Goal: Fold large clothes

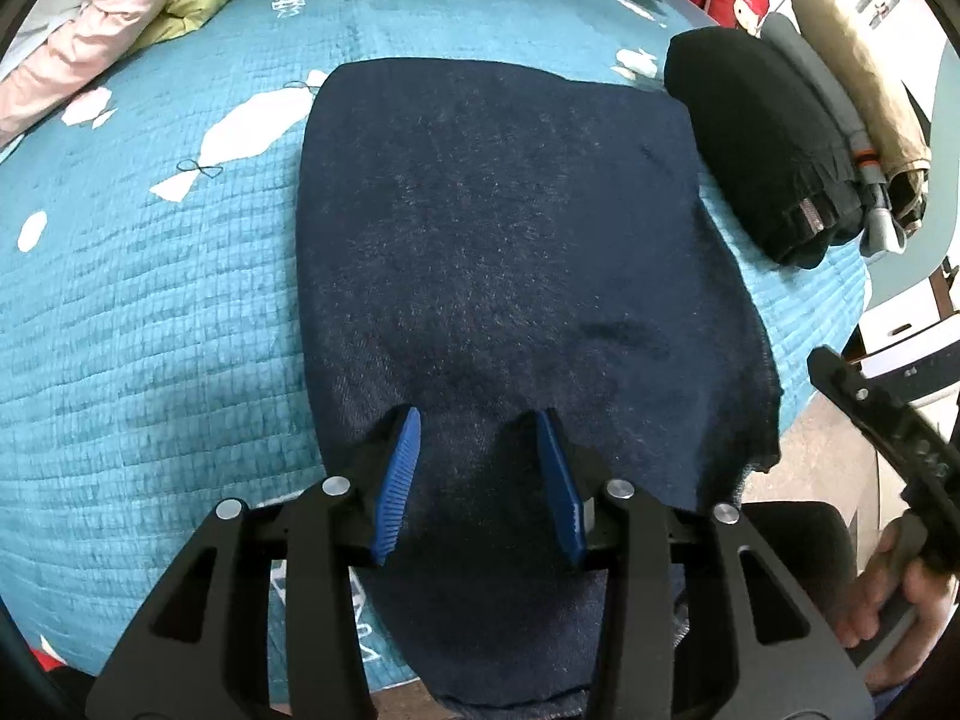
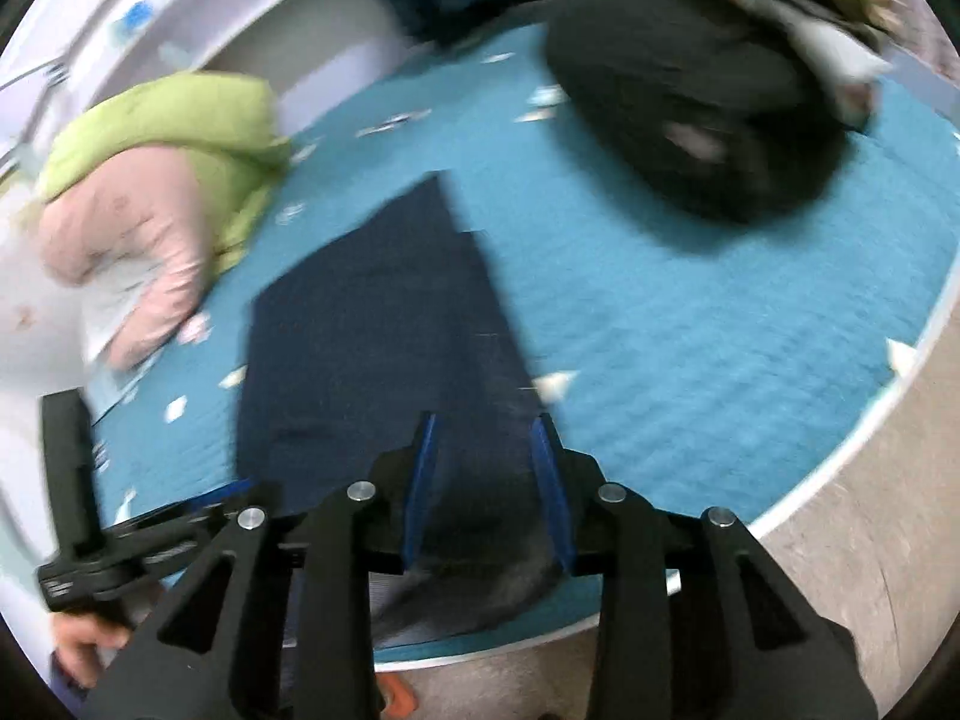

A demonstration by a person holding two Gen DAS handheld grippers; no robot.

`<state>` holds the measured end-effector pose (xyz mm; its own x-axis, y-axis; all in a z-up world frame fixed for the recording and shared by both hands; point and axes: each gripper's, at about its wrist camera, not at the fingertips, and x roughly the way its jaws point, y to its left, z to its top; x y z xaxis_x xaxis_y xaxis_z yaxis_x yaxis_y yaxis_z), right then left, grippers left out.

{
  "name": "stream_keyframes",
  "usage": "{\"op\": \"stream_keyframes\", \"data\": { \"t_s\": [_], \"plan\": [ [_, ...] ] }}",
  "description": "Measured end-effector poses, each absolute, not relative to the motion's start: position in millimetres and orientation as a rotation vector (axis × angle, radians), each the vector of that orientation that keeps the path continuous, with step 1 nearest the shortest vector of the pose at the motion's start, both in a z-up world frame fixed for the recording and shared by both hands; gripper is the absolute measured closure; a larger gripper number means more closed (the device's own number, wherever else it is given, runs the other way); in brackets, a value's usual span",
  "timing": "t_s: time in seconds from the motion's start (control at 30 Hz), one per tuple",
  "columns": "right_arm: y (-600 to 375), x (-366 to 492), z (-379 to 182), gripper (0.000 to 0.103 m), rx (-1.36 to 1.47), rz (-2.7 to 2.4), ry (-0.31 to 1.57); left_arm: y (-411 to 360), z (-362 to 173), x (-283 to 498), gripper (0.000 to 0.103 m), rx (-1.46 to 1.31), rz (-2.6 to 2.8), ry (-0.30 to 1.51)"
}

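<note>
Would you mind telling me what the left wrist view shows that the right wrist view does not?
Only the left wrist view shows sharp detail: the red cushion and the beige garment beside the black pile. Only the right wrist view, which is blurred, shows the bed's pale rim and the floor. Both show the navy garment lying flat on the teal quilt, the black folded pile, and open tongs on the left and the right.

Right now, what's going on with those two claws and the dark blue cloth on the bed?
Left claw open, right claw open, neither gripping. Navy garment lies flat on teal quilt, near end overhanging. Black folded clothes alongside, not obstructing.
</note>
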<state>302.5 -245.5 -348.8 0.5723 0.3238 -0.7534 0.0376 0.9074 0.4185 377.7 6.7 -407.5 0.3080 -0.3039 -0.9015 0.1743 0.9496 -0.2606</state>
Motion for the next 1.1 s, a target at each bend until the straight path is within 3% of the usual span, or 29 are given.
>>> {"op": "stream_keyframes", "data": {
  "t_s": [0.07,0.17,0.37,0.6,0.9,1.07,1.1],
  "plan": [
    [-230,320,-365,0.078,0.374,0.189,1.030,8,-404,368,0.063,-0.161,-0.370,1.221],
    [-228,332,-414,0.103,0.331,0.150,1.188,4,-404,354,0.063,-0.160,-0.402,1.226],
    [-233,336,-408,0.100,0.402,0.127,1.212,8,-416,332,0.063,-0.208,-0.421,1.219],
    [-211,412,-351,0.097,0.371,0.201,1.044,15,-418,332,0.063,-0.235,-0.428,1.210],
    [-203,492,-431,0.103,0.445,0.196,1.204,17,-421,333,0.063,-0.255,-0.454,1.200],
    [-201,489,-419,0.103,0.423,0.174,1.208,16,-425,336,0.063,-0.261,-0.452,1.211],
    [-206,483,-410,0.096,0.459,0.186,1.202,17,-425,335,0.062,-0.264,-0.449,1.214]
  ]
}}
